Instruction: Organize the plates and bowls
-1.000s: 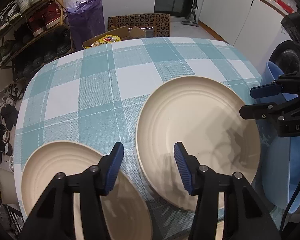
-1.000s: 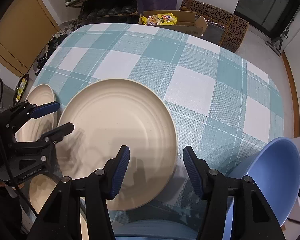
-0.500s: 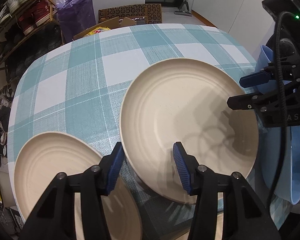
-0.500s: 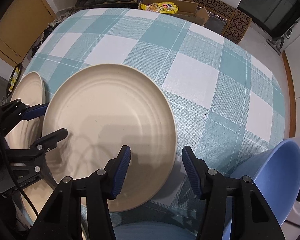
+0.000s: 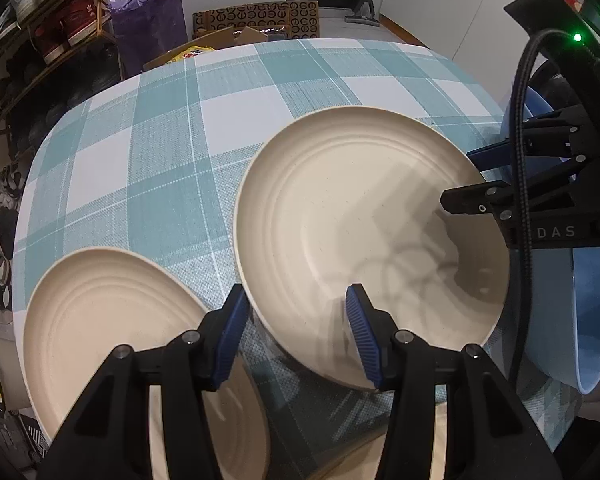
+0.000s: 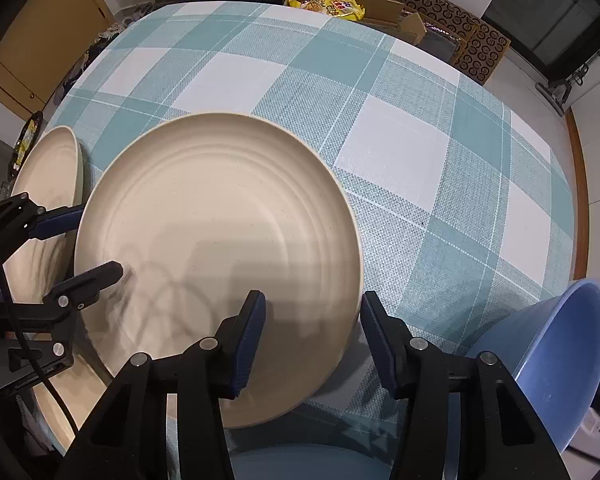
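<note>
Plate (image 5: 364, 232), big and cream, sits mid-table on the teal checked cloth (image 5: 204, 128), and both grippers straddle its rim. The left gripper (image 5: 296, 336) has one blue pad outside the near-left rim and one inside the plate; neither pad visibly presses on the rim, so the jaws stand open around it. The right gripper (image 6: 312, 336) straddles the near-right rim the same way, one pad over the plate, one beyond the edge, and its jaws are closing with the rim between them; no contact shows yet. The rim itself is hidden behind the pads at both spots, so touch cannot be confirmed.

A second cream plate (image 5: 100, 320) lies to the left, its near part covered by the left gripper's body. More cream ware (image 5: 208, 432) shows below it, cut off by the frame; I cannot tell if it is a plate or a bowl. A blue bowl (image 6: 556, 364) stands tilted at the right table edge, partly out of frame. Another bluish curve (image 6: 308, 460) at the bottom is too cropped to name.
</note>
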Tool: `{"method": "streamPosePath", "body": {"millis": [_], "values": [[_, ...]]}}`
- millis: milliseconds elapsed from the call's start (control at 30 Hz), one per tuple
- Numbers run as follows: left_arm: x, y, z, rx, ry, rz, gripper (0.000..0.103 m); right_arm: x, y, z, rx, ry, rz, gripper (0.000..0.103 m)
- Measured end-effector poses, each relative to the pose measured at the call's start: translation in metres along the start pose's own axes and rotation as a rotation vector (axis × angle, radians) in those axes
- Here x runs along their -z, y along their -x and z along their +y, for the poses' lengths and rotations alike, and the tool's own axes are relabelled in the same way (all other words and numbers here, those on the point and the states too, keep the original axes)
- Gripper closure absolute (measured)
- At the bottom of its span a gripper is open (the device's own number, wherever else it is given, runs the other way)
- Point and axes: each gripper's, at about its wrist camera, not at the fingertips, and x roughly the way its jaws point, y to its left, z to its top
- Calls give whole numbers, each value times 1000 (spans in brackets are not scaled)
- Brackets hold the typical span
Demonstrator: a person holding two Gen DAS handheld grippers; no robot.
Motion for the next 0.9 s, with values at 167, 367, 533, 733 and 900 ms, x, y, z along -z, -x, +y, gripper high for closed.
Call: {"method": "streamPosePath", "body": {"millis": [167,367,533,733,900], "values": [[3,2,0,27,26,17,53,5,-5,2,11,13,19,52],[6,4,1,60,68,28,52,6,-8,3,6,18,26,55],[8,3,-5,41,45,27,51,5,-8,5,12,13,15,59],[6,3,-3,26,55,12,53,7,-2,1,16,-8,-32,66],[5,11,1,14,64,-18,55,6,0,-1,23,-12,-55,74]]}}
